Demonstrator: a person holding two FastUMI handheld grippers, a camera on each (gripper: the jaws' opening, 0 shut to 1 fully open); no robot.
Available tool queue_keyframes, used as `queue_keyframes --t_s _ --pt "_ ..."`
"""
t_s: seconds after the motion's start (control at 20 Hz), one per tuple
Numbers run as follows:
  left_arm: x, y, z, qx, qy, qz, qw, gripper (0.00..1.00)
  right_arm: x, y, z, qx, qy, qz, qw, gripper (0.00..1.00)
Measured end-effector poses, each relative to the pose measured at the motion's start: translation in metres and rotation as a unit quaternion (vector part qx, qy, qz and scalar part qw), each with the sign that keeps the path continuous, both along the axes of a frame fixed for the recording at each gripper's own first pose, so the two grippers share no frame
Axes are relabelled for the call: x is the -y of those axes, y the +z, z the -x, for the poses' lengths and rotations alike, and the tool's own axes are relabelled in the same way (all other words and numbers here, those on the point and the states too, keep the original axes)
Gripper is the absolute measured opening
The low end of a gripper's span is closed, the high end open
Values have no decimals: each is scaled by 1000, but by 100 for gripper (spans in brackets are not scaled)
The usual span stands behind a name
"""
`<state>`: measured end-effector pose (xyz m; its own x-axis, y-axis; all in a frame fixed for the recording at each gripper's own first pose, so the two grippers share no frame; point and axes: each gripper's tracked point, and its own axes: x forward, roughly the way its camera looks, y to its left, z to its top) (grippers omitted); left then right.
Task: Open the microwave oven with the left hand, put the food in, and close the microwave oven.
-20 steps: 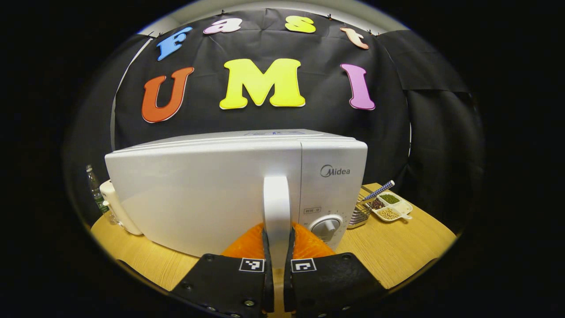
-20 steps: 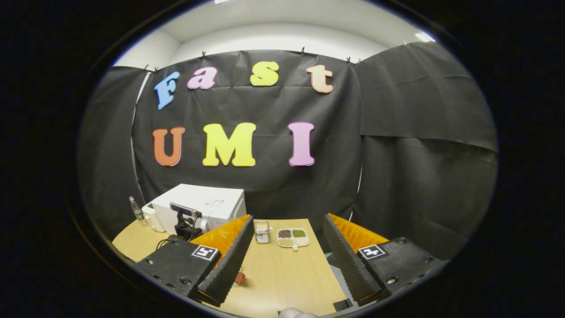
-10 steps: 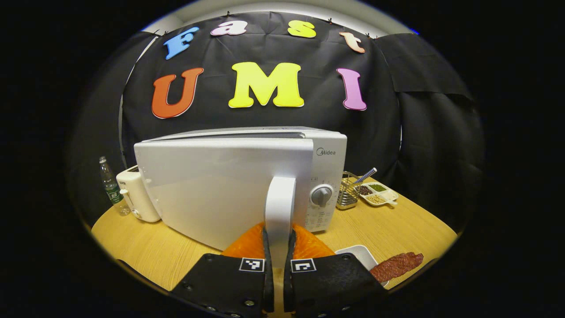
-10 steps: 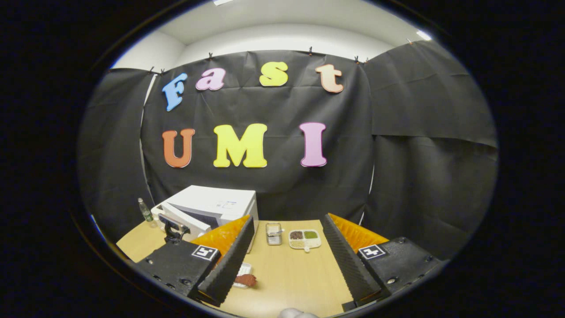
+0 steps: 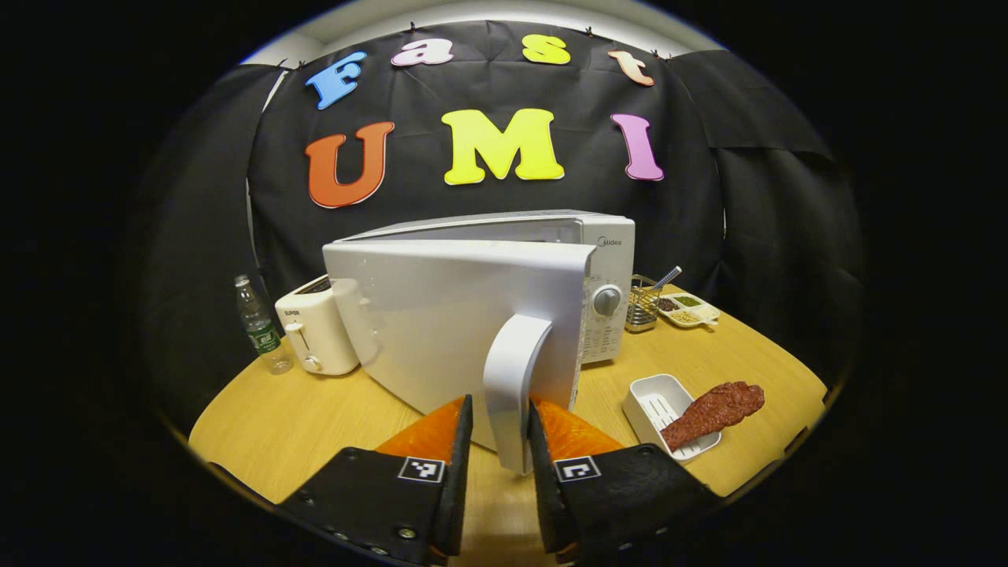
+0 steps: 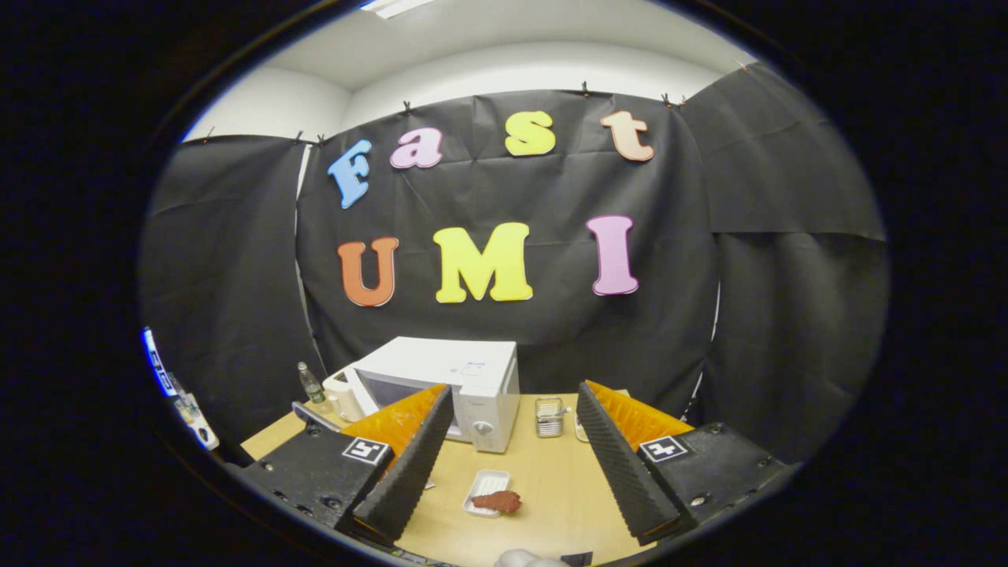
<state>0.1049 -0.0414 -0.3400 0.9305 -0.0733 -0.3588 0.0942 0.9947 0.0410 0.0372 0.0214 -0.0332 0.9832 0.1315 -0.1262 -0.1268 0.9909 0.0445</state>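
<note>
Beside the microwave oven [image 5: 504, 260], its door [image 5: 457, 315] is swung open, left gripper [image 5: 498, 441] fingers spread around the handle [image 5: 516, 378]; right gripper [image 6: 508, 441] gapes empty; meat [image 5: 713, 405] not yet loaded.

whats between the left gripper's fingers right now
In the left gripper view, the door handle of the microwave stands between the left gripper's fingers, which look spread slightly off it.

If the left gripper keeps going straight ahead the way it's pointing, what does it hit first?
Most likely the door handle: it stands between the left gripper's parted jaws. Just beyond is the open microwave door. Depth is hard to judge here.
</note>
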Motion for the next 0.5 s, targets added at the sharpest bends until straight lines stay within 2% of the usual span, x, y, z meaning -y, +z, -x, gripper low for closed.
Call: queue_keyframes --t_s 0.05,0.1,0.2,0.25,0.3,0.5 --pt "-8 0 3 -1 3 -1 1000 39 -5 -1 2 1 6 -1 1000 100" --pt "-16 3 4 1 6 4 1000 69 -11 -2 4 -1 10 -3 1000 92" --pt "-24 8 10 9 8 14 1000 89 -21 -5 7 -4 18 -6 1000 92" --pt "-30 10 13 11 10 8 1000 88 -24 -6 7 -5 21 -6 1000 92" --pt "-36 13 16 16 14 -2 1000 95 -28 -7 8 -6 23 -5 1000 92" --pt "-53 14 28 13 23 -11 1000 95 -43 -13 11 -13 35 -5 999 92"
